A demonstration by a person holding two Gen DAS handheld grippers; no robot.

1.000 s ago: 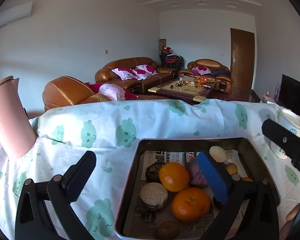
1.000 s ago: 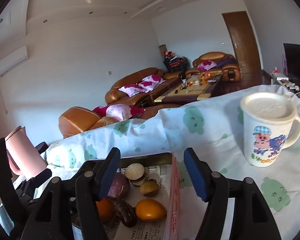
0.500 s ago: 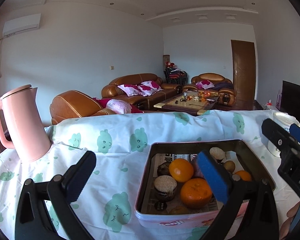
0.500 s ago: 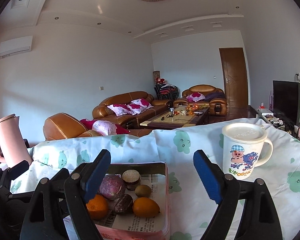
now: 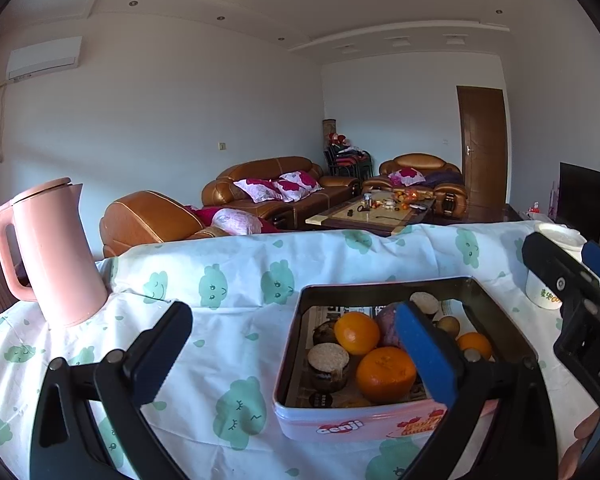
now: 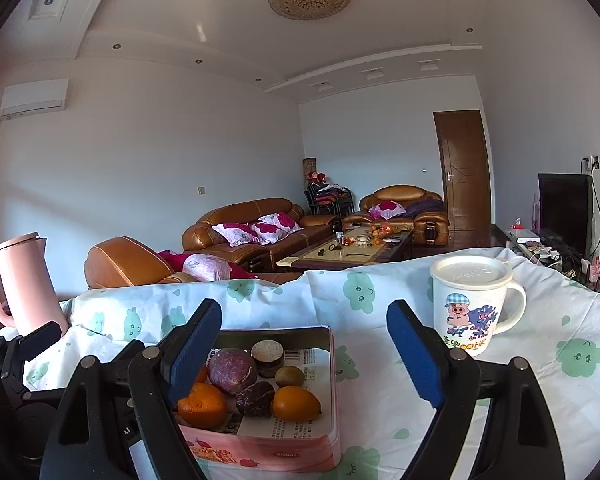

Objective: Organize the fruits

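A pink tin tray (image 5: 332, 426) (image 6: 268, 446) lined with newspaper sits on the table and holds several fruits: oranges (image 5: 386, 374) (image 6: 296, 403), a purple fruit (image 6: 232, 370), a small brown one (image 6: 289, 376) and round dark cakes (image 5: 328, 362). My left gripper (image 5: 296, 354) is open and empty, held back from the tray's near left side. My right gripper (image 6: 306, 352) is open and empty, above the tray's right edge. It also shows at the right of the left wrist view (image 5: 568, 280).
A pink kettle (image 5: 52, 256) (image 6: 24, 280) stands at the table's left. A white lidded cartoon mug (image 6: 470, 304) (image 5: 550, 264) stands right of the tray. A white cloth with green prints (image 5: 228, 280) covers the table. Sofas lie beyond.
Both grippers have drawn back and tilted up from over the tray. The tray now looks smaller and its front wall shows. Both stay open.
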